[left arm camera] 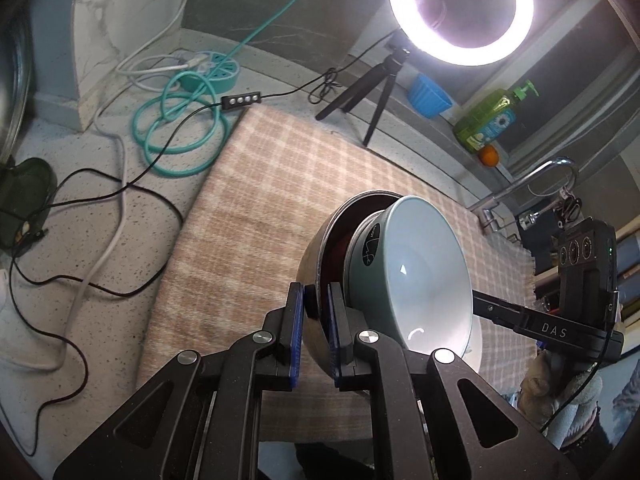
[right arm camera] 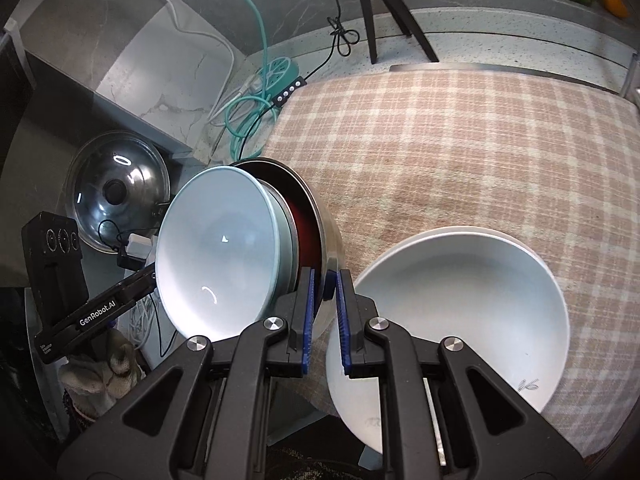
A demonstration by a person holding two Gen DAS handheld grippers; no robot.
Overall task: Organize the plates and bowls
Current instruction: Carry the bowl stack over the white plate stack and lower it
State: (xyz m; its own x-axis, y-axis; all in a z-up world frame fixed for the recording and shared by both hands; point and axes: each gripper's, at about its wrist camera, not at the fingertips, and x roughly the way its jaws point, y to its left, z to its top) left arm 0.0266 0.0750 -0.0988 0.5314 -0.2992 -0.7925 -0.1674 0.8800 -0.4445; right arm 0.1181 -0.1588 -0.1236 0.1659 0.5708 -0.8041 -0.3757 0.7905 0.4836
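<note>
Holding a steel bowl (left arm camera: 316, 248) with a teal bowl (left arm camera: 420, 272) nested inside, both the left gripper (left arm camera: 318, 320) and right gripper (right arm camera: 324, 300) clamped on its rim, tilted above the plaid-covered counter (right arm camera: 460, 140). White plates (right arm camera: 460, 300) sit stacked at the near edge; this stack isn't set down yet.

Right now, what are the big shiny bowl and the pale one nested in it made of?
Big shiny silver outer bowl: likely stainless steel, mirror-like reflections. Pale teal inner bowl: probably glazed ceramic, though melamine is possible; smooth gloss with sharp lamp highlights.

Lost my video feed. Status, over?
Left gripper and right gripper both clamped on steel bowl rim. Green bowl nested inside. White bowl sits below.
</note>
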